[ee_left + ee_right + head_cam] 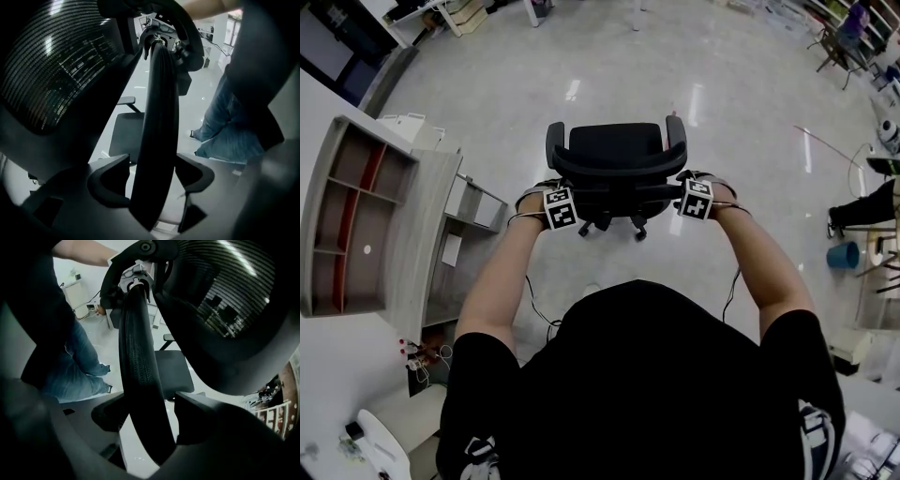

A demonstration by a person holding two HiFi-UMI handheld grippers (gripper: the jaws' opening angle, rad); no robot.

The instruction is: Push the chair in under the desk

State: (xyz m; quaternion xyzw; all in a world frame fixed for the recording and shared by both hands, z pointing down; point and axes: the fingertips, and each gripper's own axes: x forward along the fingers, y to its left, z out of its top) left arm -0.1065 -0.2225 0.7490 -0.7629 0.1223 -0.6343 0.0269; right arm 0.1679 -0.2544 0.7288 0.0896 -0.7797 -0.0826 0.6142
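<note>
A black office chair stands on the glossy floor, its mesh back toward me. My left gripper is at the left end of the backrest's top rim and my right gripper at the right end. In the left gripper view the black rim runs between the jaws of the left gripper, which stand open around it with small gaps. The right gripper is open likewise around the rim. The grey desk with its shelf unit is off to the left, apart from the chair.
Cables and a power strip lie on the floor by the desk's near end. A blue bucket and a seated person's leg are at the right. More chairs stand far back right. Glossy floor surrounds the chair.
</note>
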